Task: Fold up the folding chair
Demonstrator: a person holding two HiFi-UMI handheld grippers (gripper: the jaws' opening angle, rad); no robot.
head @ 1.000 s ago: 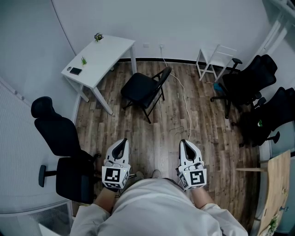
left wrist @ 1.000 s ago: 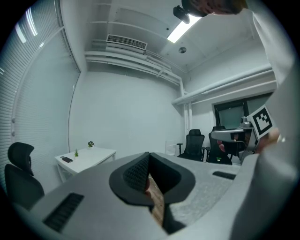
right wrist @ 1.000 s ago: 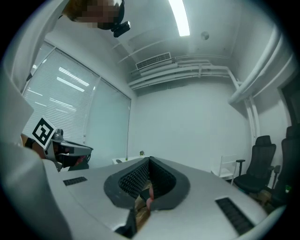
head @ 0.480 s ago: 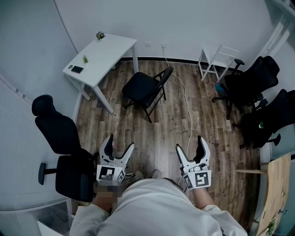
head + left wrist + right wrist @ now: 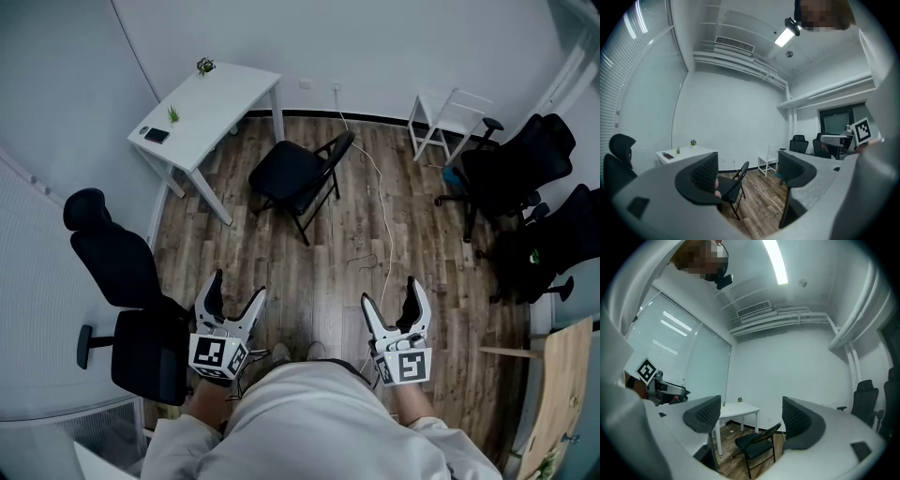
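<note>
Wooden floor (image 5: 319,272) bears the unfolded folding chair (image 5: 286,176), upright, its seat facing the desk (image 5: 211,108). The left gripper (image 5: 237,286) and right gripper (image 5: 389,291) have just opened their jaws, which stand spread and empty.

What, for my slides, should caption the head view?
Left gripper and right gripper, fingers just opened, empty, face the unfolded folding chair.

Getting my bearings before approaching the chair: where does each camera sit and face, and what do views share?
Head view: on the person's head, steeply down; torso, left gripper and right gripper show, jaws just opened further, holding nothing.
Left gripper view: on that gripper, level, between its own jaws toward the folding chair and white desk.
Right gripper view: likewise, on its gripper, level toward the folding chair.
Shared: all three show folding chair and white desk.
</note>
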